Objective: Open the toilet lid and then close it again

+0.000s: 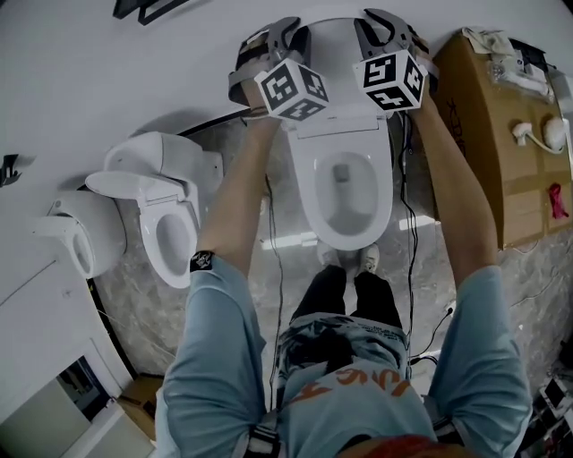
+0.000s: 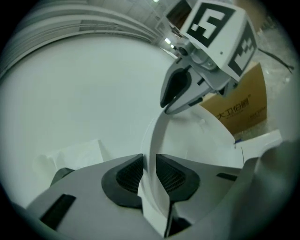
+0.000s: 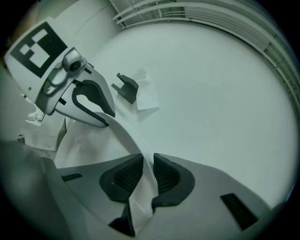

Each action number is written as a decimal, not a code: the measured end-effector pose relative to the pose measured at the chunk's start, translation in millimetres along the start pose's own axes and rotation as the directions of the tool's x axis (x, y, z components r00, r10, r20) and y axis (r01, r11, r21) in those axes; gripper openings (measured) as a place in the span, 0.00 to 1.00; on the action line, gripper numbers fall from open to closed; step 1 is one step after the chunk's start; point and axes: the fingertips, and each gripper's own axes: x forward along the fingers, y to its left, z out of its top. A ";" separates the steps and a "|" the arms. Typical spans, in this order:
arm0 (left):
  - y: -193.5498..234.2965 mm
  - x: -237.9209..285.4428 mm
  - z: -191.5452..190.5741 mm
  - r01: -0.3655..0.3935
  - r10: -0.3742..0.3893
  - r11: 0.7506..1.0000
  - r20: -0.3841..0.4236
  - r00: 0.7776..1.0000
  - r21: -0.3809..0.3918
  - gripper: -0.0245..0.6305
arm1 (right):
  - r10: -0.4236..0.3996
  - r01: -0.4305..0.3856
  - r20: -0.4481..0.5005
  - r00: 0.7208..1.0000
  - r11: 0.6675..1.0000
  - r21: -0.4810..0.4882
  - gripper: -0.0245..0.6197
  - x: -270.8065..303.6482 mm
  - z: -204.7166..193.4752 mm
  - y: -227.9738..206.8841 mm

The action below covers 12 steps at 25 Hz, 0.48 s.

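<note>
The left gripper [image 1: 269, 40] is clenched on the upper left rim of the toilet lid [image 1: 333, 31], its ribbed black pads [image 2: 129, 176] pressing the thin white edge from both sides. The lid stands raised at the far end of the bowl [image 1: 309, 197], close to the wall, a smooth, glossy plastic shell curving side to side. Closing it, I judge, means swinging it toward the person. The right gripper [image 1: 387, 27] grasps the rim's right side, equally near.
</note>
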 end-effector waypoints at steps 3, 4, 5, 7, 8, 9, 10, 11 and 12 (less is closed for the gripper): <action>4.2 15.0 -3.6 0.009 -0.009 1.000 -0.005 1.000 0.029 0.17 | 0.001 -0.001 -0.029 1.000 1.000 -0.027 0.16 17.0 -2.1 -4.0; 6.2 19.1 -4.8 0.009 -0.009 1.000 -0.005 1.000 0.001 0.18 | 0.003 -0.004 -0.038 0.999 1.000 -0.031 0.16 21.9 -2.5 -4.5; 7.8 22.7 -5.8 0.007 -0.007 1.000 -0.006 1.000 -0.025 0.18 | 0.005 -0.007 -0.048 0.999 0.999 -0.035 0.16 26.1 -2.9 -4.8; 9.9 29.0 -6.5 -0.002 0.002 0.998 -0.009 1.000 -0.056 0.19 | 0.005 -0.008 -0.066 0.998 0.999 -0.047 0.15 32.7 -4.0 -6.2; 11.1 31.7 -6.3 -0.009 0.008 0.998 -0.009 1.000 -0.069 0.20 | 0.004 -0.008 -0.073 0.997 0.999 -0.051 0.15 35.4 -4.3 -7.4; 12.1 33.6 -6.4 -0.014 0.014 0.996 -0.010 1.000 -0.088 0.20 | 0.004 -0.008 -0.078 0.997 0.999 -0.050 0.15 37.5 -4.3 -8.1; 12.8 34.6 -6.9 -0.018 0.016 0.994 -0.013 1.000 -0.110 0.20 | 0.005 -0.009 -0.083 0.997 0.999 -0.045 0.15 38.8 -4.5 -8.0; 13.0 35.3 -7.8 -0.018 0.016 0.991 -0.017 1.000 -0.133 0.20 | 0.006 -0.009 -0.086 0.996 0.999 -0.038 0.15 39.6 -4.8 -7.2; 12.9 35.7 -8.9 -0.015 0.012 0.988 -0.020 1.000 -0.152 0.20 | 0.006 -0.009 -0.087 0.996 1.000 -0.030 0.16 40.1 -5.1 -6.2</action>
